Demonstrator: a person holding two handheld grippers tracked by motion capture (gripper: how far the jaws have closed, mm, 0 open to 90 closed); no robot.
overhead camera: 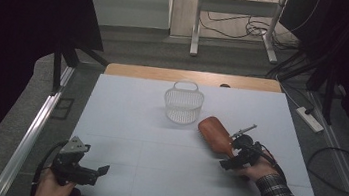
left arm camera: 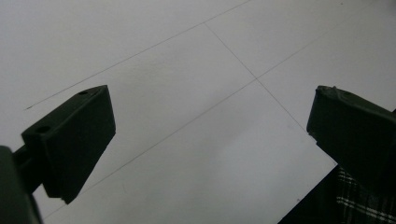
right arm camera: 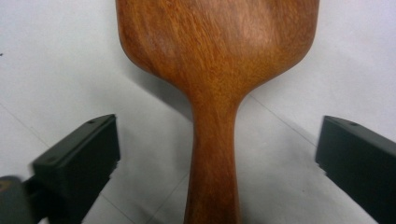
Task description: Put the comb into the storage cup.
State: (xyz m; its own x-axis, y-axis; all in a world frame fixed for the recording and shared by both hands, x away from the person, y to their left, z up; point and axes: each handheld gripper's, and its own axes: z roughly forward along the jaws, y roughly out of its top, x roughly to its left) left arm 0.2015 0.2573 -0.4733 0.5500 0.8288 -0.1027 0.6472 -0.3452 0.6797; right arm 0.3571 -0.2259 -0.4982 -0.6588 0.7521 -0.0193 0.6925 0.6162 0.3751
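A wooden hairbrush lies back up on the white table, right of centre, its handle pointing toward the person. My right gripper is at that handle. In the right gripper view the handle runs up between the two black jaws, which stand wide apart on either side and do not touch it. My right gripper is open. A white mesh basket with a handle stands upright behind the brush. My left gripper hovers near the front left edge, open over bare table.
The white board covers the table, with a wooden strip at its far edge. A power strip and cables lie on the floor to the right. A metal rail runs along the left side.
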